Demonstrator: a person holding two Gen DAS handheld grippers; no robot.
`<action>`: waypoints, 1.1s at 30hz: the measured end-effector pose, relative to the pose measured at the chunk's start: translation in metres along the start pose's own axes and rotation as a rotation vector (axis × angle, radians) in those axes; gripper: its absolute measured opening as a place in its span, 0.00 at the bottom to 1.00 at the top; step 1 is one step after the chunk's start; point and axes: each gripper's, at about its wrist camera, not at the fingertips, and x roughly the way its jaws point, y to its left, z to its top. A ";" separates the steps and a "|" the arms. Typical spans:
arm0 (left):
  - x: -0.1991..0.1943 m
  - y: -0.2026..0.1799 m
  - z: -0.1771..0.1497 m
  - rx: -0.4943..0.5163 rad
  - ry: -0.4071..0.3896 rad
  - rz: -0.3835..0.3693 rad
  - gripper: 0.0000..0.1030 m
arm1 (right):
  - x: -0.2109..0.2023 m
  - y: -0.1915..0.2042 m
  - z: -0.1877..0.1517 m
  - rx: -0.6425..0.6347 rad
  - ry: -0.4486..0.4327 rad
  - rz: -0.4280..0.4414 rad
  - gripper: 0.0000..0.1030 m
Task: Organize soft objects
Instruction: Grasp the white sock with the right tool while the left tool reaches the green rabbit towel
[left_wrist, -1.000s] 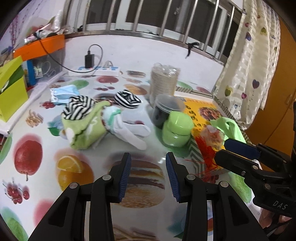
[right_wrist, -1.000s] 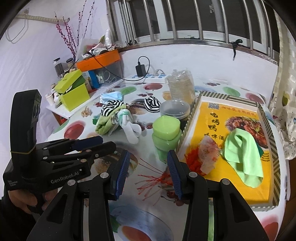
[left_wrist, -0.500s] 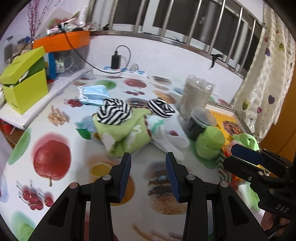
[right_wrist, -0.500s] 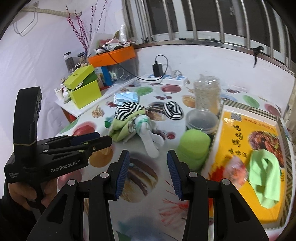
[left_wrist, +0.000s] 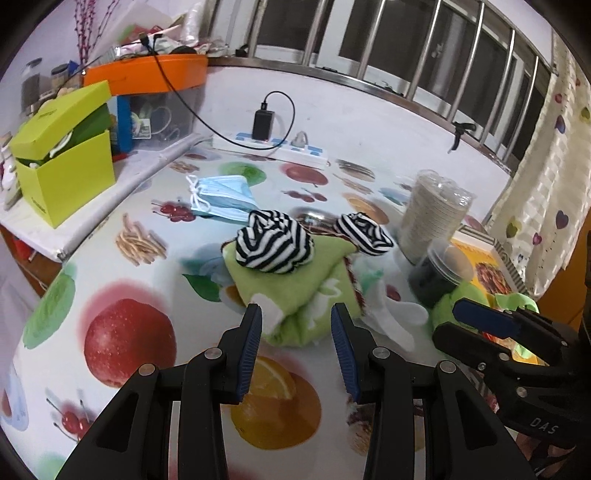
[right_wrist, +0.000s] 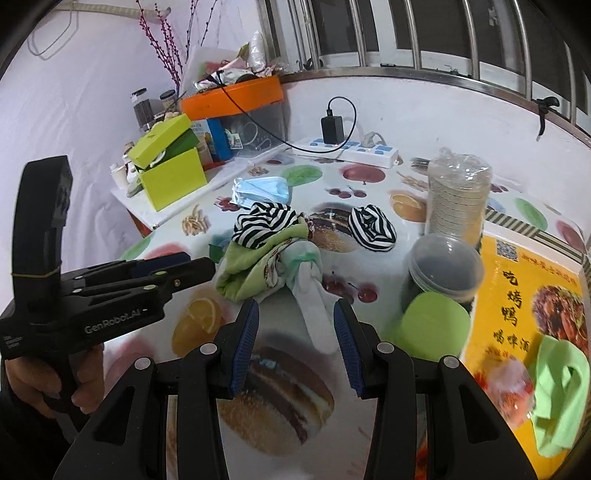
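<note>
I had both tongs open and empty over the table. My left gripper hung just short of the green towel, a striped sock on top. My right gripper framed the white sock beside that pile.

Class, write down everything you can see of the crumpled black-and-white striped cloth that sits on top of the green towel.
The crumpled black-and-white striped cloth is soft knit-looking fabric bunched into a loose, rounded heap with folds. It rests on the upper edge of the folded green towel, touching it, on the fruit-print tablecloth. A light blue face mask lies just behind it, and a second, smaller striped bundle lies apart on the tablecloth. Neither gripper touches it.
</note>
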 end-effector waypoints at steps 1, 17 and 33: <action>0.002 0.002 0.001 -0.002 0.002 0.002 0.37 | 0.004 0.000 0.001 -0.001 0.006 -0.001 0.42; 0.043 0.026 0.008 -0.080 0.067 -0.007 0.37 | 0.057 0.002 0.015 -0.064 0.084 -0.068 0.42; 0.067 0.037 0.008 -0.149 0.111 -0.082 0.14 | 0.086 0.012 0.019 -0.138 0.178 -0.076 0.34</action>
